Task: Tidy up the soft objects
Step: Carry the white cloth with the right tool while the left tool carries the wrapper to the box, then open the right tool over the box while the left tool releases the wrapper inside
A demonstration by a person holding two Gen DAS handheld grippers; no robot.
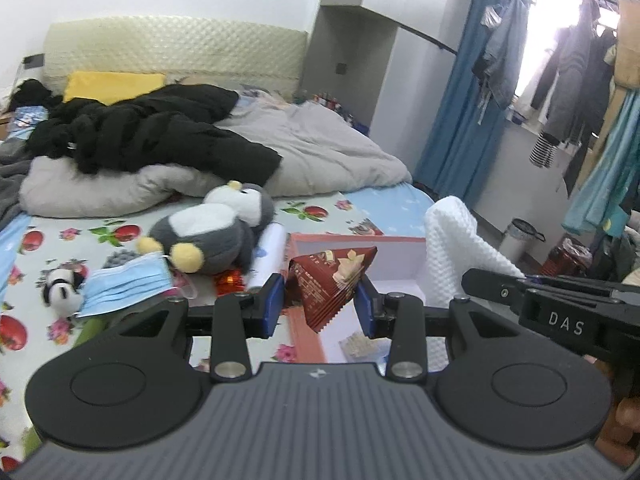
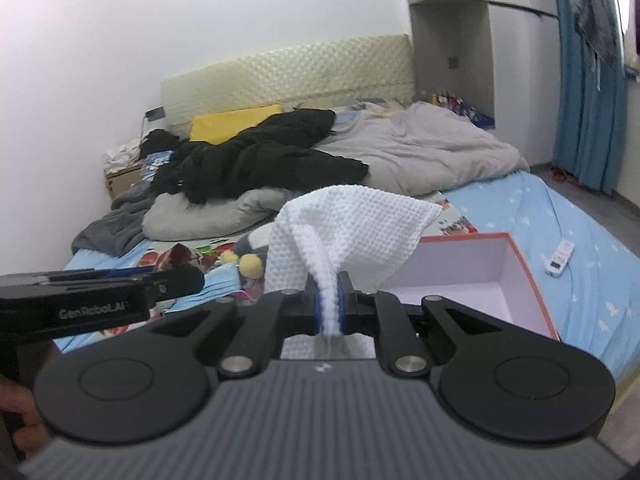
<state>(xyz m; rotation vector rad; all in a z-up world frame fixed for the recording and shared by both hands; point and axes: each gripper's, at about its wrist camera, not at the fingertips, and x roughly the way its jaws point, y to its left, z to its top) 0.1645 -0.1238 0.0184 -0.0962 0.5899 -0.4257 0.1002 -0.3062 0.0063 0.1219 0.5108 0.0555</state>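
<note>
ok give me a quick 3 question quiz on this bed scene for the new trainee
1. True or false: the left gripper holds a red snack packet.
2. What does the right gripper pinch? A) face mask B) white waffle cloth C) plush penguin
3. Fill in: the white remote lies on the bed, to the ___ of the open box in the right wrist view.

Key: 1 true; 2 B; 3 right
</note>
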